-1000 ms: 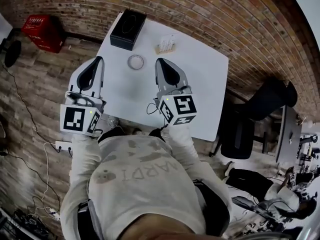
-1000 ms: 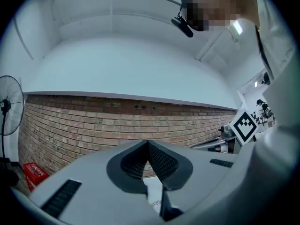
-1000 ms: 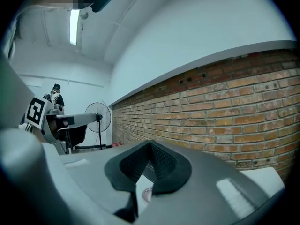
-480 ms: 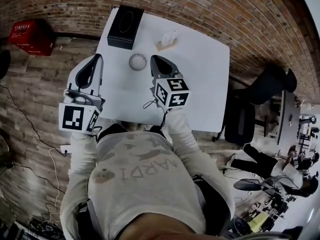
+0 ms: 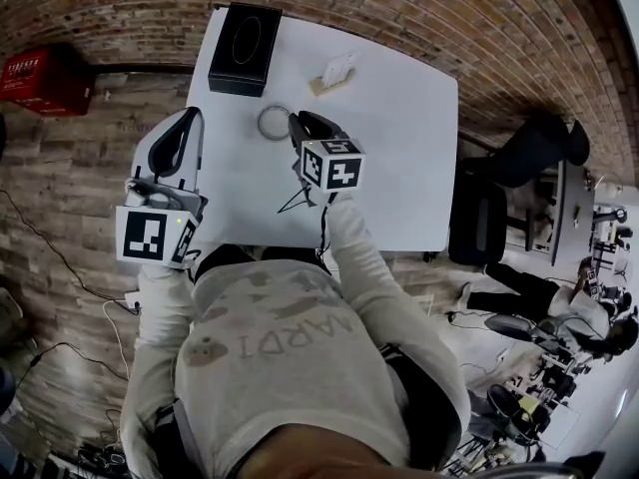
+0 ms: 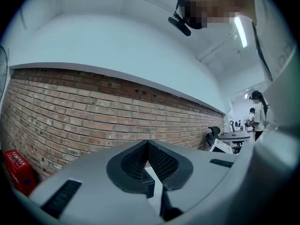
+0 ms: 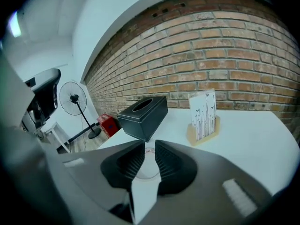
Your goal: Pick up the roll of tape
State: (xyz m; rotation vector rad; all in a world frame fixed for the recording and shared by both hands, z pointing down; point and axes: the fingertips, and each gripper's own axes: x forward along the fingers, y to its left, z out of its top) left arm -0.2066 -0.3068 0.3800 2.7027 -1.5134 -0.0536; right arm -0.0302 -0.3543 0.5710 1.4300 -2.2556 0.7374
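Head cam looks down on a white table [image 5: 399, 168] set against a brick wall, with the person's pale sleeves coming in from the near side.

The roll of tape [image 5: 273, 123] lies flat on the table top, towards the far left part and just nearer than the black tissue box [image 5: 244, 46]. A little wooden card holder [image 5: 334, 71] with a white card stands to the right of the box, well apart from the tape.

The right gripper [image 5: 298, 122] is tilted down at the table with its tips just to the right of the roll, really close. In the right gripper view its jaws are opening, with a clear slot between the ribbed pads [image 7: 164, 161]. The clear ring of tape [image 7: 146, 162] shows through that slot, sitting on the table. The pads aren't pressing on it, so the claw holds nothing. The same view has the tissue box [image 7: 143, 116] and card holder [image 7: 202, 116] further off, plus a standing fan [image 7: 75, 100] and a red crate [image 7: 108, 124] on the floor to the left.

The left gripper [image 5: 190, 118] hangs at the left edge of the table, pointing level at the wall. The left gripper view shows its jaws closed tip to tip with nothing in them.
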